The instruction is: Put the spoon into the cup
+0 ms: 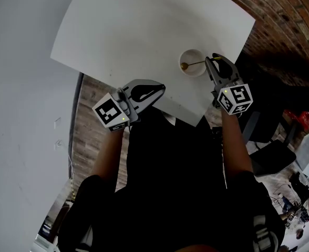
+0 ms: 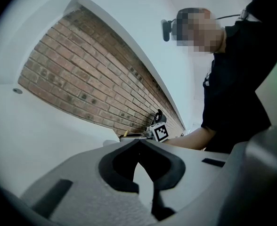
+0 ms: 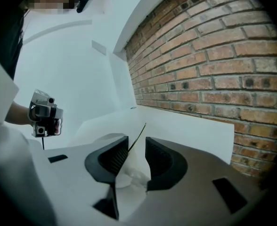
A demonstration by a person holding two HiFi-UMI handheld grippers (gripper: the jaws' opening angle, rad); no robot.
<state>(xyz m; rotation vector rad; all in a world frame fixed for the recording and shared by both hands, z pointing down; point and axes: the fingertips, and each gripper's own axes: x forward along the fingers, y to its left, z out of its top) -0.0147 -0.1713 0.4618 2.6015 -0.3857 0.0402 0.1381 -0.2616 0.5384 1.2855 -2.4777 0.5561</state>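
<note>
Now, slim golden spoon (image 1: pixel 194 64) rests in round white cup (image 1: pixel 199 72); right gripper (image 1: pixel 213 60) jaws released, handle between them (left gripper (image 1: pixel 161 90) jaws clenched).

Left gripper (image 2: pixel 139 141) fingers closed at the tips, brick wall (image 2: pixel 82 84) behind, right gripper (image 2: pixel 158 131) beyond, black-sleeved person (image 2: pixel 237 79)

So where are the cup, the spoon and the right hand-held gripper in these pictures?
cup (image 1: pixel 193 74): head view, on its near rim.
spoon (image 1: pixel 196 63): head view, on the middle of its handle.
right hand-held gripper (image 1: pixel 213 60): head view, midway between its fingertips.
</note>
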